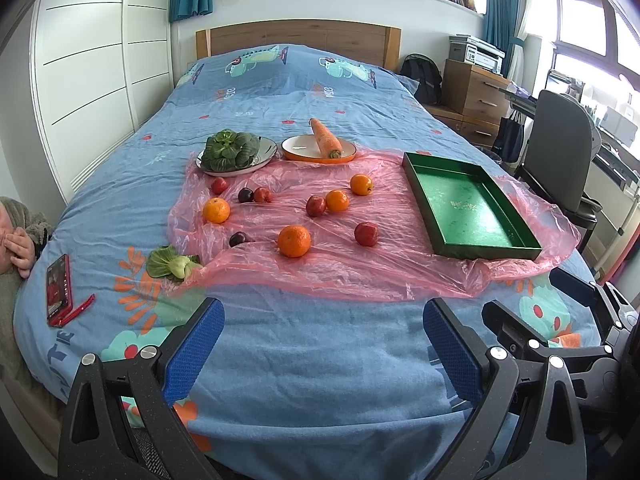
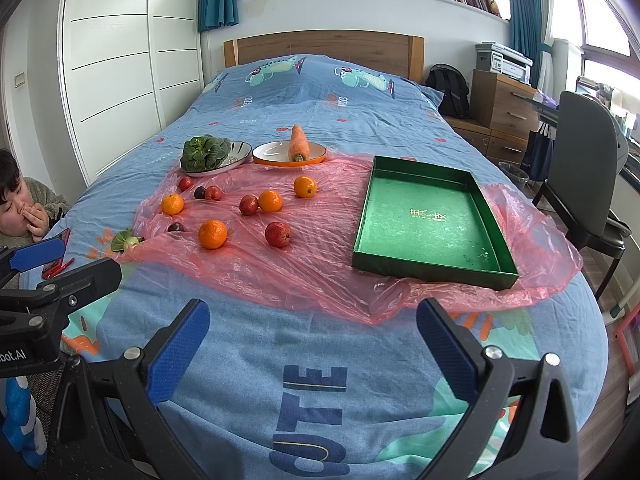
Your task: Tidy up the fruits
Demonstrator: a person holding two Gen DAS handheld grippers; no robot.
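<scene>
Several oranges, red apples and dark plums lie loose on a pink plastic sheet (image 1: 320,264) on the bed; the nearest orange (image 1: 294,241) also shows in the right wrist view (image 2: 213,234). An empty green tray (image 1: 470,206) (image 2: 430,216) rests on the sheet's right side. My left gripper (image 1: 324,322) is open and empty above the blue blanket, short of the sheet. My right gripper (image 2: 314,322) is open and empty, near the sheet's front edge.
A plate with leafy greens (image 1: 230,151) and an orange plate with a carrot (image 1: 326,138) stand behind the fruit. A loose green vegetable (image 1: 172,264) and a red phone (image 1: 59,289) lie at the left. A person sits at the bed's left edge (image 2: 24,208). A chair (image 2: 584,172) stands right.
</scene>
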